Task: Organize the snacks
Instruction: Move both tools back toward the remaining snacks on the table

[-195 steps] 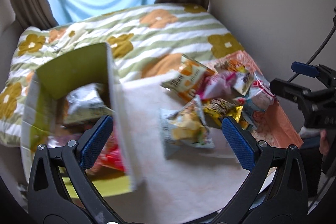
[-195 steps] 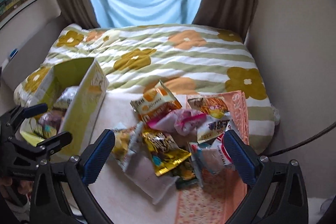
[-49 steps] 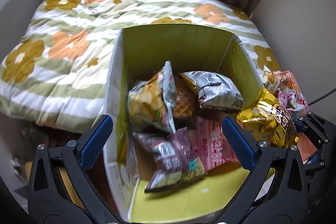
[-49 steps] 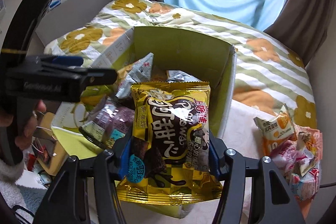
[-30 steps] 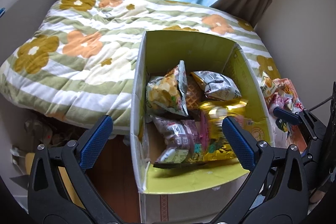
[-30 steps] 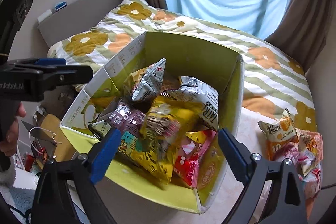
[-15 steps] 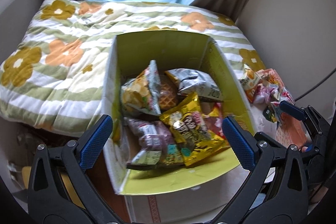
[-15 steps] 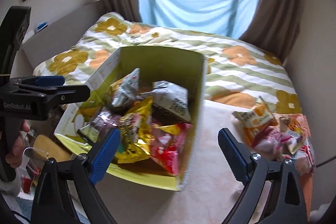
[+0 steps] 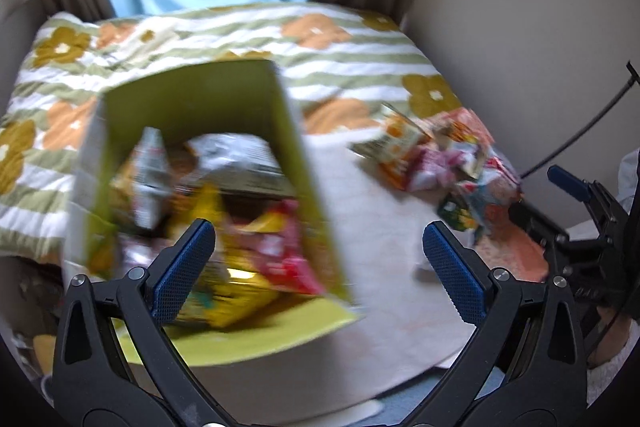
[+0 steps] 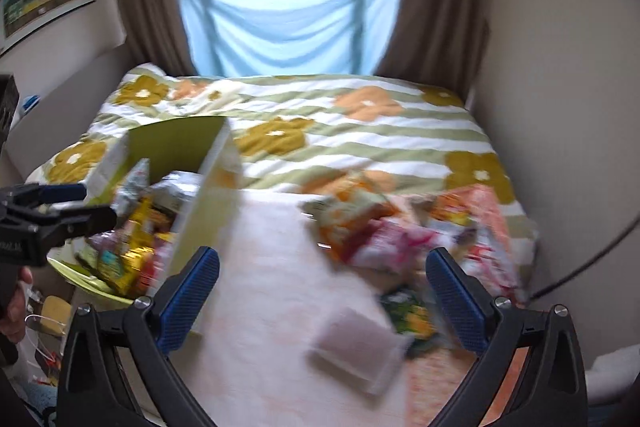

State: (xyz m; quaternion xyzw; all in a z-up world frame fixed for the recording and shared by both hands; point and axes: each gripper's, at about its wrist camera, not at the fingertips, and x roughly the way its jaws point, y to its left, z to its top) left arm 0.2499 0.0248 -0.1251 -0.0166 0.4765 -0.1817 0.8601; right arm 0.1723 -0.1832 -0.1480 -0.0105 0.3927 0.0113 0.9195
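Note:
A yellow-green cardboard box stands at the bed's near left edge and holds several snack bags, the gold bag among them. The box also shows in the right wrist view. A pile of loose snack bags lies to the right on a pale cloth; it also shows in the right wrist view. My left gripper is open and empty, in front of the box's right wall. My right gripper is open and empty above the cloth, with a pale flat packet between its fingers' line of sight.
A flower-patterned striped quilt covers the bed up to the curtained window. A wall runs along the right side. Clutter lies on the floor at the lower left. Both views are motion-blurred.
The gold bag went from my right gripper into the box and the gripper opened. Both grippers have since swung right, from the box toward the snack pile.

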